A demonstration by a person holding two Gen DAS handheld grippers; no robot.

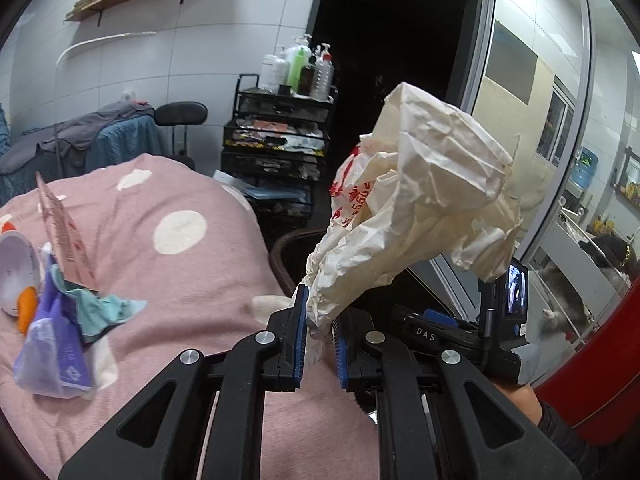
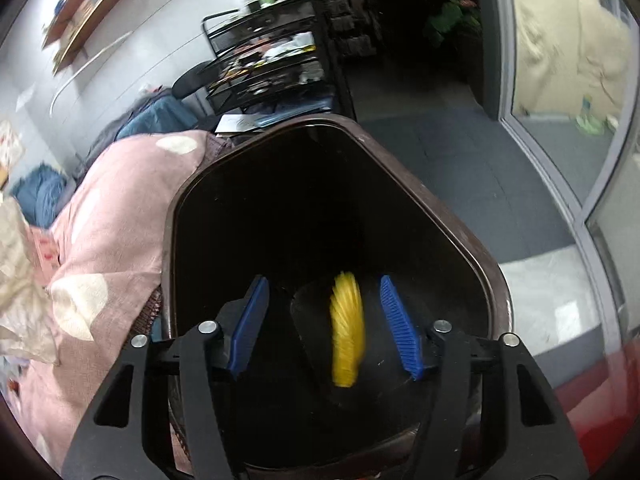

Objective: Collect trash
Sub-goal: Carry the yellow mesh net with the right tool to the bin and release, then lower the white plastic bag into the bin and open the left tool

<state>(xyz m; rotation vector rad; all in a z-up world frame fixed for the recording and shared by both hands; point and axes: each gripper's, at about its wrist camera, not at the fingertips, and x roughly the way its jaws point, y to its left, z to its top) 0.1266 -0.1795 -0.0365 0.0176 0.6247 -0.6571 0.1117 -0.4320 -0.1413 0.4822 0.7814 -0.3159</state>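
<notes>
1. Left gripper [image 1: 320, 334] clamped on crumpled paper bag [image 1: 416, 200], held off the pink bedspread's [image 1: 192, 272] right edge.
2. Right gripper [image 2: 324, 330] jaws apart over brown bin [image 2: 456, 240]; blurred yellow item [image 2: 347, 330] loose between them, identity unclear.
3. Bin interior dark.

The bin [image 2: 440, 184] is dark inside, its bottom barely readable, its near rim hidden behind the right gripper [image 2: 324, 324]; the yellow thing [image 2: 347, 330] between the open jaws is motion-blurred, its kind unclear; the shelves [image 2: 96, 4] and cart [image 2: 272, 64] are smeared too; in the left view the paper bag [image 1: 420, 200] has its neck hidden between the pads, its red print too crumpled to read; the litter [image 1: 52, 320] at the bedspread's [image 1: 180, 280] left edge is cut off; the doorway [image 1: 392, 60] is black.
</notes>
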